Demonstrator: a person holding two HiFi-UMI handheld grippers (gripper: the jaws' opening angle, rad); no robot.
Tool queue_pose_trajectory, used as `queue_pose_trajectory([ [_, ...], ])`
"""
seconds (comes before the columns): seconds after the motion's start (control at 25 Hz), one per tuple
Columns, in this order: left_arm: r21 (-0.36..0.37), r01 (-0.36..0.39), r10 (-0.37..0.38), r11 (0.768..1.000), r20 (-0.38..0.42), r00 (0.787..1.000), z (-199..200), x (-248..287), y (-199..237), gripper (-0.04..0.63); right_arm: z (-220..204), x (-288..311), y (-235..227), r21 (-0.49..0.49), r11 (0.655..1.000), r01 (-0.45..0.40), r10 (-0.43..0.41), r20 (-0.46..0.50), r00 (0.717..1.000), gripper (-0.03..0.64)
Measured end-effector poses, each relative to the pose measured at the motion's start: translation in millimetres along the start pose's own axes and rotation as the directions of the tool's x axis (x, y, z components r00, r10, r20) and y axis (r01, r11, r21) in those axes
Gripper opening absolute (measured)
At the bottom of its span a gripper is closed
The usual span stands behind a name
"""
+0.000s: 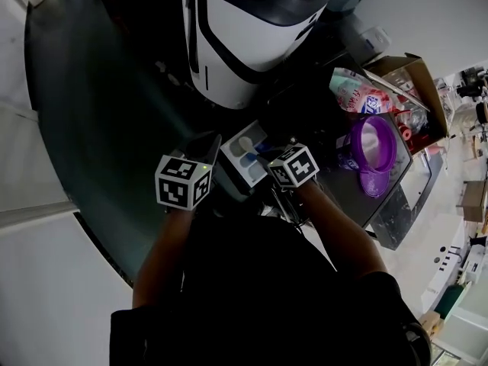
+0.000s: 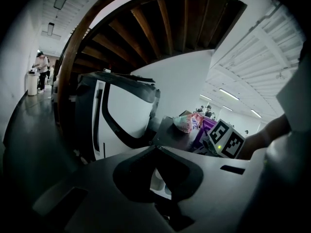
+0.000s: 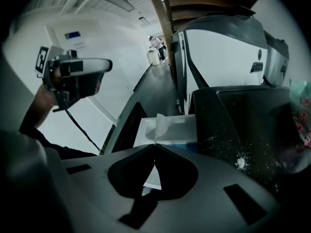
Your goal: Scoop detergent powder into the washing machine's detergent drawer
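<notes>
The white detergent drawer (image 1: 242, 164) stands pulled out below the white and black washing machine (image 1: 244, 36). My right gripper (image 1: 263, 152) reaches over it from the right, shut on a thin white scoop (image 1: 246, 142). In the right gripper view the jaws (image 3: 154, 145) meet on the scoop (image 3: 156, 124), seen edge-on above the drawer (image 3: 177, 130). My left gripper (image 1: 215, 149) hovers at the drawer's left side. Its jaws (image 2: 155, 147) are shut with nothing visibly between them. An open purple powder tub (image 1: 374, 145) sits to the right.
A pink detergent bag (image 1: 352, 90) and a cardboard box (image 1: 415, 82) lie right of the machine on a dark stand. Spilled powder speckles the black top (image 3: 240, 161) beside the drawer. A curved dark floor strip (image 1: 91, 128) runs on the left. A person stands far down the corridor (image 2: 43, 67).
</notes>
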State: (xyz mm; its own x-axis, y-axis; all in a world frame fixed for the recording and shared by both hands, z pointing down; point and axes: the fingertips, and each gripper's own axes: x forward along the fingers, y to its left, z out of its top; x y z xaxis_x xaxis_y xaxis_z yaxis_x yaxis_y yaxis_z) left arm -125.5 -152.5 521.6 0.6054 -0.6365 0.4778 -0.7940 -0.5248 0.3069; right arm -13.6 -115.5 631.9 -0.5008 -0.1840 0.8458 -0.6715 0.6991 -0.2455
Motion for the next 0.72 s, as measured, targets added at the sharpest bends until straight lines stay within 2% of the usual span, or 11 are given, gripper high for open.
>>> queue_pose_trajectory([
  [0.36, -0.01, -0.012, 0.012, 1.0, 0.001, 1.0, -0.9, -5.5, 5.8, 0.008, 0.4, 15.1, 0.9, -0.121, 0.99, 0.079, -0.088, -0.072, 0.993, 0.018],
  [0.72, -0.014, -0.007, 0.007, 1.0, -0.006, 1.0, -2.2, -6.3, 6.7, 0.008, -0.9, 22.1, 4.6, -0.307, 0.941, 0.146, -0.192, -0.127, 0.973, 0.018],
])
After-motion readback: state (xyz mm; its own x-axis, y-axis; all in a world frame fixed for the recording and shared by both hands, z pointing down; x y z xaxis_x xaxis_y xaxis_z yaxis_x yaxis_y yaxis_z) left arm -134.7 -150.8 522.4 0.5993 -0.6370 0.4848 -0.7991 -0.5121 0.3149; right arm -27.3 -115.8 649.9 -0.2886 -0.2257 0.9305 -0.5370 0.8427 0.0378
